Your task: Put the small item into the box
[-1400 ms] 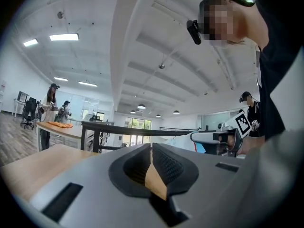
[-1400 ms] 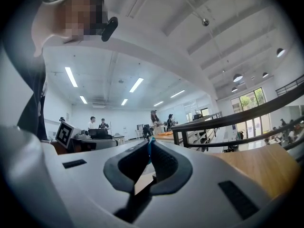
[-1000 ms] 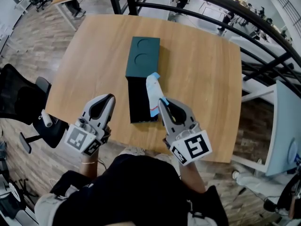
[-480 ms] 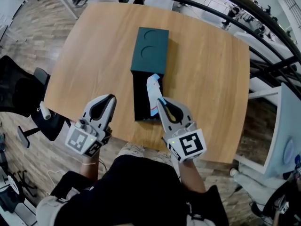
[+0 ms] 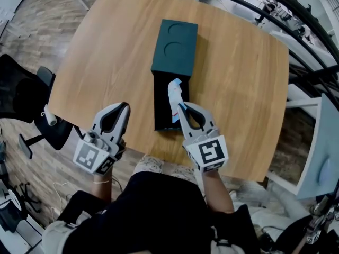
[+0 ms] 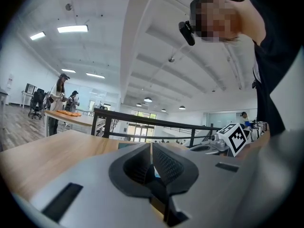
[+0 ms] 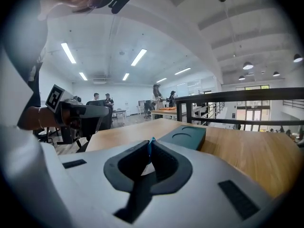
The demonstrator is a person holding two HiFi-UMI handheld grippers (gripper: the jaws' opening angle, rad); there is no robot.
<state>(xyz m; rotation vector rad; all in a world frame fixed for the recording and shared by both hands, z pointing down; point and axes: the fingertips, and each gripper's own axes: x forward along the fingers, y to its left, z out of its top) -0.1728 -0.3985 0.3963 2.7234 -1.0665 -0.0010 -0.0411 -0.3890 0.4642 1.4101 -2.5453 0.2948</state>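
A dark teal box lies on the wooden table (image 5: 106, 52). Its lid (image 5: 175, 46), with two round recesses, rests at the far end, and the open dark base (image 5: 163, 107) reaches toward me. My right gripper (image 5: 181, 108) is shut on a small white and blue packet (image 5: 175, 97), which stands up over the base's right side. In the right gripper view only the packet's thin edge (image 7: 150, 148) shows between the jaws, with the lid (image 7: 183, 137) beyond. My left gripper (image 5: 123, 108) hovers left of the box near the table's front edge, shut, with nothing in it (image 6: 151, 151).
A black office chair (image 5: 26, 105) stands off the table's left side. A black railing (image 5: 296, 15) curves past the far right corner. A white desk panel (image 5: 323, 157) is at the right. The table's front edge runs just under both grippers.
The head view has drifted, so the table sits higher in the picture. Both grippers keep nearly the same places relative to the box, and the packet stays gripped.
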